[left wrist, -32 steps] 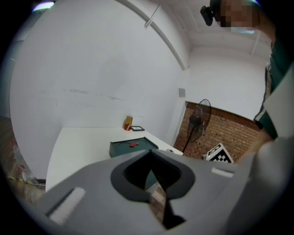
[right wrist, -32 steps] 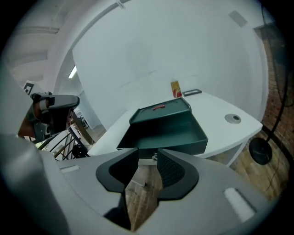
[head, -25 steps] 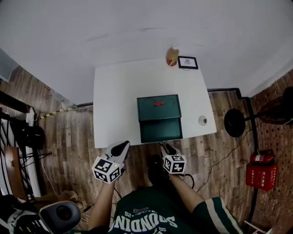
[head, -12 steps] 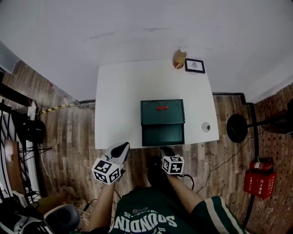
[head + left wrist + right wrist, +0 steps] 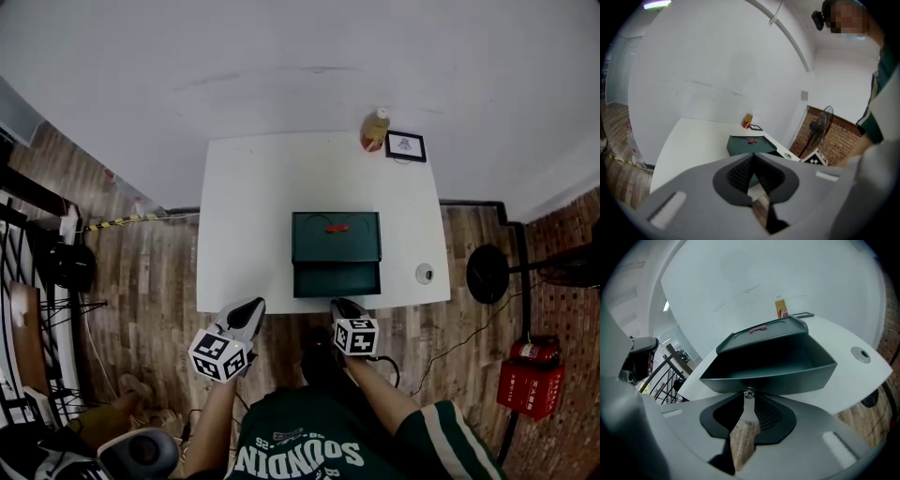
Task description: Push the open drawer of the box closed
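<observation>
A dark green box (image 5: 336, 236) stands in the middle of the white table (image 5: 244, 216), with a small red piece (image 5: 337, 228) on its lid. Its drawer (image 5: 337, 278) is pulled out toward me and looks empty. My right gripper (image 5: 338, 304) is at the table's near edge, just in front of the drawer. In the right gripper view its jaws (image 5: 749, 398) stand nearly together, and the drawer's small metal knob (image 5: 749, 391) sits right at the tips; whether they touch it I cannot tell. My left gripper (image 5: 251, 306) hangs shut off the table's near edge, left of the box (image 5: 750, 145).
An orange-topped bottle (image 5: 375, 129) and a small framed picture (image 5: 405, 145) stand at the table's far right corner. A small white round object (image 5: 425, 273) lies right of the box. A standing fan (image 5: 487, 274) and red fire extinguishers (image 5: 525, 380) are on the wooden floor at the right.
The head view has shifted, so the table and box sit lower and more to the right in it. Both grippers stay at the table's near edge. The drawer stays open.
</observation>
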`<state>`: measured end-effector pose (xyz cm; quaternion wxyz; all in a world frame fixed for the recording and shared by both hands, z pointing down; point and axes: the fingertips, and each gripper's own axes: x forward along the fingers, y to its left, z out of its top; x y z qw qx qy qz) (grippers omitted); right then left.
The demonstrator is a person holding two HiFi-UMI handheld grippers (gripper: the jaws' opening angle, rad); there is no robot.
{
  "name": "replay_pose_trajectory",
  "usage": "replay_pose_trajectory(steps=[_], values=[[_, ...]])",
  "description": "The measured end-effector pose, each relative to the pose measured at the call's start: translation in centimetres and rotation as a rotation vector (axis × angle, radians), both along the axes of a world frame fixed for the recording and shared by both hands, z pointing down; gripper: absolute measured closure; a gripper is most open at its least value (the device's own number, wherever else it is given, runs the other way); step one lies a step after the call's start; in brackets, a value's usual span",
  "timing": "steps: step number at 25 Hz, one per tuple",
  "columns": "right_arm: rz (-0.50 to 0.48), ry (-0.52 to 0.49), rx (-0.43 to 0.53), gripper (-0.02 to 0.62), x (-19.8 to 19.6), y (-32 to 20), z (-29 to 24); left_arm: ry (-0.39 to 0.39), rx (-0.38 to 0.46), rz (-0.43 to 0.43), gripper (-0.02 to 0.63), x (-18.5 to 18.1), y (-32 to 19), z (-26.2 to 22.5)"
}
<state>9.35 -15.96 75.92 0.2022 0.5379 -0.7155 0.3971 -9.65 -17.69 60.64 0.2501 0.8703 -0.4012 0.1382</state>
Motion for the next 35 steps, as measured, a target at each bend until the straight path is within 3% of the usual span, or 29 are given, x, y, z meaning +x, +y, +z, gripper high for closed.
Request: replay_pose_trajectory(steps=[22, 30, 32, 33, 35], values=[[0.014, -0.043, 0.022, 0.523, 0.6, -9.4, -0.1, -0.001, -0.038, -0.039, 0.554, -0.4, -0.2, 0.9], [-0.008, -0.046, 0.012, 0.523, 0.8, -6.5, -0.7, 0.006, 0.008, -0.009, 0.554, 0.1, -1.1, -0.2], [-0.05, 0.003, 0.042, 0.545, 0.9, -5.3, -1.7, -0.003, 0.037, 0.012, 0.554, 0.5, -1.6, -0.8], [-0.068, 0.03, 0.066, 0.593, 1.1, -5.0, -2.5, -0.009, 0.056, 0.023, 0.554, 0.6, -1.9, -1.2], [-0.077, 0.052, 0.133, 0.594, 1.3, -5.2, -4.9, -0.022, 0.1, 0.044, 0.554, 0.9, -2.8, -2.3]])
